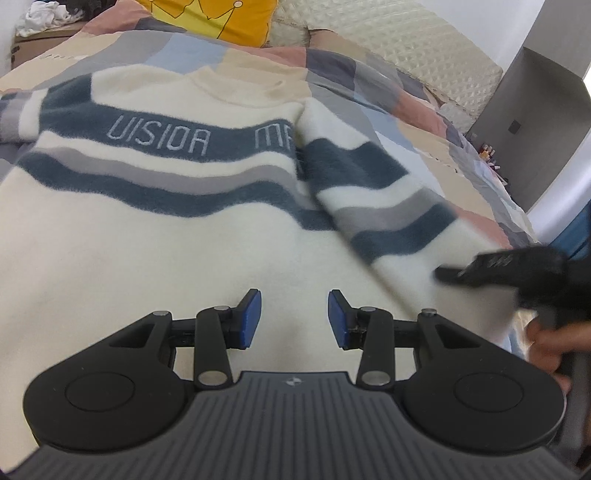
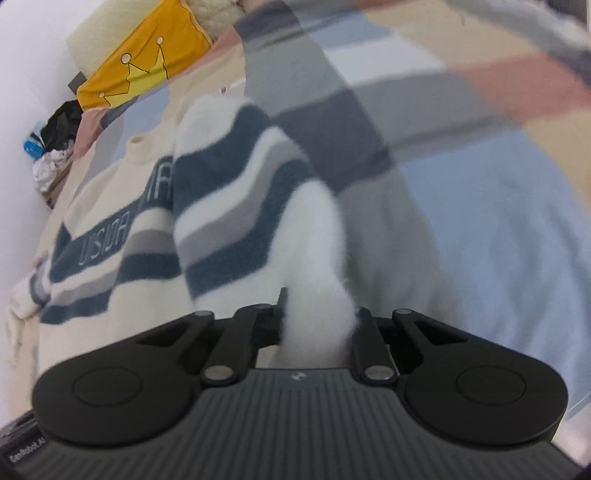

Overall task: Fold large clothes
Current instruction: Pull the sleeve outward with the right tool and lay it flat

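A cream fleece sweater (image 1: 147,229) with dark teal and grey stripes and the lettering "UISIOR" lies flat on the bed. Its right sleeve (image 1: 369,184) is laid over the front. My left gripper (image 1: 294,319) hovers over the plain lower body of the sweater, blue pads apart with nothing between them. At the sweater's right edge my right gripper (image 1: 480,269) looks black and blurred. In the right wrist view, my right gripper (image 2: 317,317) is shut on a bunched white fold of the sleeve (image 2: 240,192), and the fleece hides its pads.
The sweater lies on a patchwork bedspread (image 1: 369,96) of pink, blue, grey and beige. A yellow pillow (image 1: 214,18) and a cream quilted cushion (image 1: 388,40) lie at the bed's head. A grey cabinet (image 1: 535,110) stands far right. A hand (image 1: 546,343) holds the right gripper.
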`<state>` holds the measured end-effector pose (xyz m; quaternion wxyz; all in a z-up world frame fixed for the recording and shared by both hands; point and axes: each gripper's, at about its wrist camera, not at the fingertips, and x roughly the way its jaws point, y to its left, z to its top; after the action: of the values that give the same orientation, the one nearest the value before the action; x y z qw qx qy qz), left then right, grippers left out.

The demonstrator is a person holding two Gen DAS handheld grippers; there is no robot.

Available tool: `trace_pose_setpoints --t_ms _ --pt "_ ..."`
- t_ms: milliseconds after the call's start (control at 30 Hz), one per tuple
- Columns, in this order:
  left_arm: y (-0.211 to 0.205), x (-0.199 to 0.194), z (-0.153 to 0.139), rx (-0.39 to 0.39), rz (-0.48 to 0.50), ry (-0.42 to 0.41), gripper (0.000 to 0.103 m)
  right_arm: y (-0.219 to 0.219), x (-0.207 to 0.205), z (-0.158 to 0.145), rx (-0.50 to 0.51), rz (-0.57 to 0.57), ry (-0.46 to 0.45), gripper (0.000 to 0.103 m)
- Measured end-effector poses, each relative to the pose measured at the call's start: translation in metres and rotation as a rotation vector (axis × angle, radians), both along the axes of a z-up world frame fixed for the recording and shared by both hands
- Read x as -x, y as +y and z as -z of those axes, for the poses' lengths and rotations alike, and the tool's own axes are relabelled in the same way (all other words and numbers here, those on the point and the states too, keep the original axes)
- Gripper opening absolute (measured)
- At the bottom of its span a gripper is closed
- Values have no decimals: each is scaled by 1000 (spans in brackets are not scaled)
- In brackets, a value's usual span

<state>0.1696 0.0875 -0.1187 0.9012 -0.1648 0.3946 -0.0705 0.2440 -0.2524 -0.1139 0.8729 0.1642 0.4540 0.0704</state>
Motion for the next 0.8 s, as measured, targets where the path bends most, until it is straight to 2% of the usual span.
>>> trace_pose_setpoints --t_ms 267,333,400,500,600,800 --pt "4 -6 8 -25 -43 11 46 -54 -42 -61 89 92 -174 12" --pt "7 -10 11 -13 -57 18 46 -68 -58 -71 122 123 -215 12" --pt "6 -15 14 -39 -64 31 46 -78 -74 -74 162 152 -240 12" --pt "3 -20 17 -67 -64 34 46 -88 -97 -66 203 159 -286 12" --pt "0 -26 19 -87 -63 31 46 -100 -121 -41 295 186 -280 12" --pt "4 -35 22 -92 -89 15 46 -134 -152 22 205 285 -138 12"
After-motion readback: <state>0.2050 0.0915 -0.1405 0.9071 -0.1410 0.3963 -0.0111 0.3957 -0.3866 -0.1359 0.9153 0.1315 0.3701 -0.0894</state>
